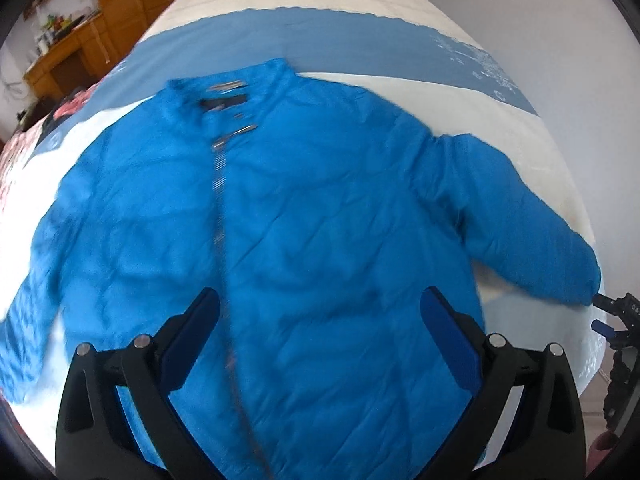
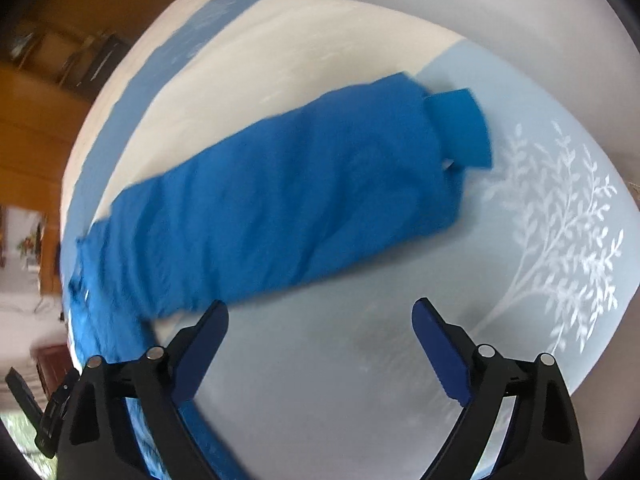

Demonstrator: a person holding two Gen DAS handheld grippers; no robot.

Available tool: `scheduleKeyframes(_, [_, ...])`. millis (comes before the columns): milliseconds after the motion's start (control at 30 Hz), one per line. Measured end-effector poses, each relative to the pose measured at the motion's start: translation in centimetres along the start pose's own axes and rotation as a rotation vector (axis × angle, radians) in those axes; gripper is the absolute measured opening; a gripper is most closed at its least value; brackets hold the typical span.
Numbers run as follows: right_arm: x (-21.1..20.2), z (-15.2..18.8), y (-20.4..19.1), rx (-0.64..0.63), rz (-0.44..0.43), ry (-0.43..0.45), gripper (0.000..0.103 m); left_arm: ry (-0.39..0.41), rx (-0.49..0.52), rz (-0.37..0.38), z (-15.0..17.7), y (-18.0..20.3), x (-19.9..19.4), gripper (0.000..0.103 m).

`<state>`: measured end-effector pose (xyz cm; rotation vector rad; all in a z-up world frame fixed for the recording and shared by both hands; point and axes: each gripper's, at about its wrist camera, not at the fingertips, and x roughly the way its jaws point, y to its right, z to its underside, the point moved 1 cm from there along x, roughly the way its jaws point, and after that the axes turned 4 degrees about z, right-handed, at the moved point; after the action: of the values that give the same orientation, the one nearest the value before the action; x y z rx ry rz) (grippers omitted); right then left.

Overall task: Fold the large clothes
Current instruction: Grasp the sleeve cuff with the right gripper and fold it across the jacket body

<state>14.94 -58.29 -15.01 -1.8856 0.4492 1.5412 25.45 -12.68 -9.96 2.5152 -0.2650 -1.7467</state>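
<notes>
Fingers [image 1: 204,312]: both pairs spread wide and holding nothing, your left gripper [image 1: 320,304] above the jacket's [image 1: 320,200] lower front, your right gripper [image 2: 320,316] over bare bed [image 2: 320,360] just short of a sleeve [image 2: 280,200]. Jacket: spread flat, zip up, collar toward the bed's far edge, sleeves out toward the side edges, laid open for folding. Sleeve cuff [image 2: 460,128]: near the right edge, probably your right hand's first pick.
</notes>
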Motion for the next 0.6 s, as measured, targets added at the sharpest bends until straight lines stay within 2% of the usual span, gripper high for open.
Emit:
scheduleKeyframes(167, [1.7,-2.4,1.8,0.062,0.021,-0.006,0.093,-0.011,0.037,0.011,-2.3,2.6,3.2,0.099])
scheduleKeyframes(267, [3.4,-3.5,2.6,0.104,-0.004,-0.038,0.087,-0.023,0.039,0.015,-3.0,3.4,5.0,0.096])
scheduleKeyframes(333, [4.6,-4.0,3.2,0.145,-0.039,-0.06,0.085,-0.039,0.024,0.032,-3.3,3.5,6.3,0.089])
scheduleKeyframes(400, [4.7,-4.6,3.6,0.176,-0.064,-0.041,0.083,-0.056,0.008,0.037,-3.6,3.4,7.4,0.069])
scheduleKeyframes(433, [4.4,-4.9,3.5,0.176,-0.076,-0.015,0.078,-0.069,-0.01,0.039,-3.7,3.1,8.2,0.068])
scheduleKeyframes(500, [4.4,-5.2,3.3,0.174,-0.091,0.005,0.032,-0.082,-0.032,0.038,-3.8,2.8,9.1,0.063])
scheduleKeyframes(533, [4.6,-5.4,3.3,0.186,-0.138,-0.008,0.024,-0.088,-0.04,0.036,-3.8,2.7,9.5,0.06])
scheduleKeyframes(567, [4.8,-5.5,3.4,0.212,-0.228,-0.028,0.013,-0.091,-0.047,0.041,-3.9,2.4,9.9,0.054])
scheduleKeyframes(600, [4.7,-5.6,3.1,0.223,-0.282,-0.03,0.011,-0.092,-0.051,0.045,-4.0,2.2,10.1,0.054])
